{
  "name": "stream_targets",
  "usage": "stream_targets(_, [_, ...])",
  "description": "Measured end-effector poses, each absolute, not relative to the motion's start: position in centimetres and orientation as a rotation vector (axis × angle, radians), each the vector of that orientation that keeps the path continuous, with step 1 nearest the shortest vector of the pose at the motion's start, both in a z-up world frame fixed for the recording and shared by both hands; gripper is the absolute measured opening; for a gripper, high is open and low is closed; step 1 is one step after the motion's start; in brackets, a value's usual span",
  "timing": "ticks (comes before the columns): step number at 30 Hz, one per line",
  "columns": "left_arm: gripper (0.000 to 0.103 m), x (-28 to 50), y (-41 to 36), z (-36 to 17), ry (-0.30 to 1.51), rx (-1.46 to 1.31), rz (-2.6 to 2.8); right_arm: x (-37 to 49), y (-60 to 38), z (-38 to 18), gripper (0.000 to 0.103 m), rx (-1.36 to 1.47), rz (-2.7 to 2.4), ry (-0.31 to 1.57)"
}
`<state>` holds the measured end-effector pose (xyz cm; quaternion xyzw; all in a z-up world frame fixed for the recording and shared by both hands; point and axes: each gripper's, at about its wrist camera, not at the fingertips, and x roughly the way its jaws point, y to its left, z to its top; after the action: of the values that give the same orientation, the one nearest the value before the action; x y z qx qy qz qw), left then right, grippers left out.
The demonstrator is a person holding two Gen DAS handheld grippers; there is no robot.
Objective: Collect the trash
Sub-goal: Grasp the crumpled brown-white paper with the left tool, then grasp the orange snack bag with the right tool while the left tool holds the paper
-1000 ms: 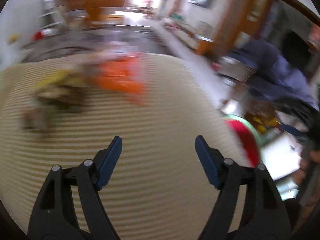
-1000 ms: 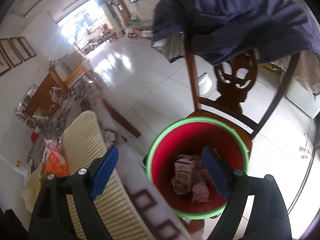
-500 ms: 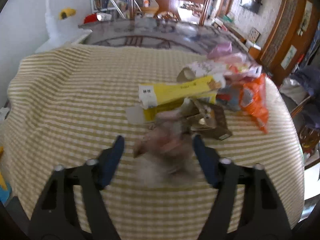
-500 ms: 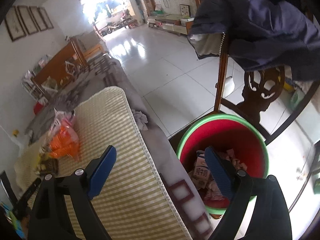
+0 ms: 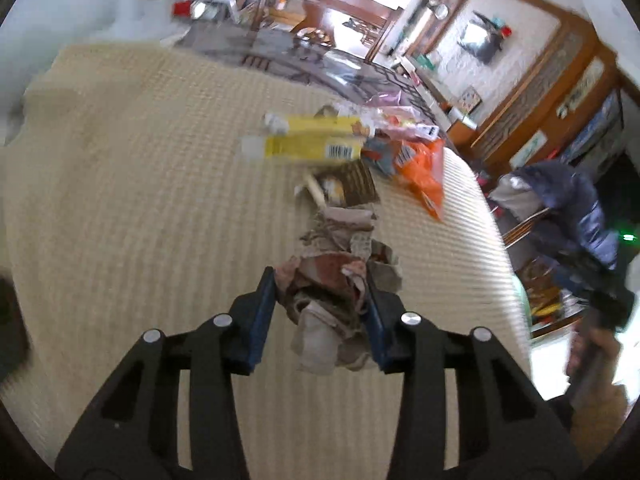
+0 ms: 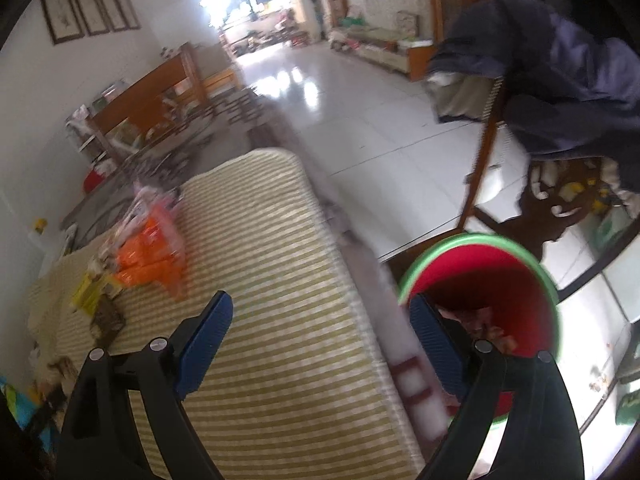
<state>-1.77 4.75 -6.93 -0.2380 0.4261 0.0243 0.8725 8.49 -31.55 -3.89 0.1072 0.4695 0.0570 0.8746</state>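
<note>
A crumpled wad of brownish and pale paper trash (image 5: 330,280) sits between the blue pads of the left tool (image 5: 321,308), whose jaws are closing with both pads against its sides. It lies on the striped cloth (image 5: 120,200) covering the bench, toward the cloth's right edge. Farther along that edge lie a yellow carton (image 5: 316,140), a brown packet (image 5: 348,188) and an orange bag (image 5: 424,176). The right tool (image 6: 320,340) is spread wide with nothing in it, over the bench's right edge beside a red bin with a green rim (image 6: 520,276) holding scraps. White tiled floor (image 6: 360,112) stretches beyond; a dark jacket (image 6: 560,80) drapes a wooden chair.
</note>
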Motion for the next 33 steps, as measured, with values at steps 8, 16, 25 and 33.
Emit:
stream_targets(8, [0.04,-1.9,2.9,-9.1,0.957,-0.571,-0.047,10.6,-22.7,-5.3,0.096,0.137,0.325,0.989])
stream_targets(16, [0.042,-1.6,3.1,-9.4,0.967,-0.61,-0.063,16.4,-14.9,-6.9,0.096,0.12,0.36,1.057])
stream_targets(25, [0.058,-1.2,3.9,-10.0,0.967,-0.682,-0.065,19.8,-8.4,-10.2,0.096,-0.074,0.342,1.17])
stream_targets(33, [0.062,-1.1,3.7,-9.8,0.962,-0.675,-0.067,18.4,-9.4,-7.7,0.067,-0.068,0.386,1.071])
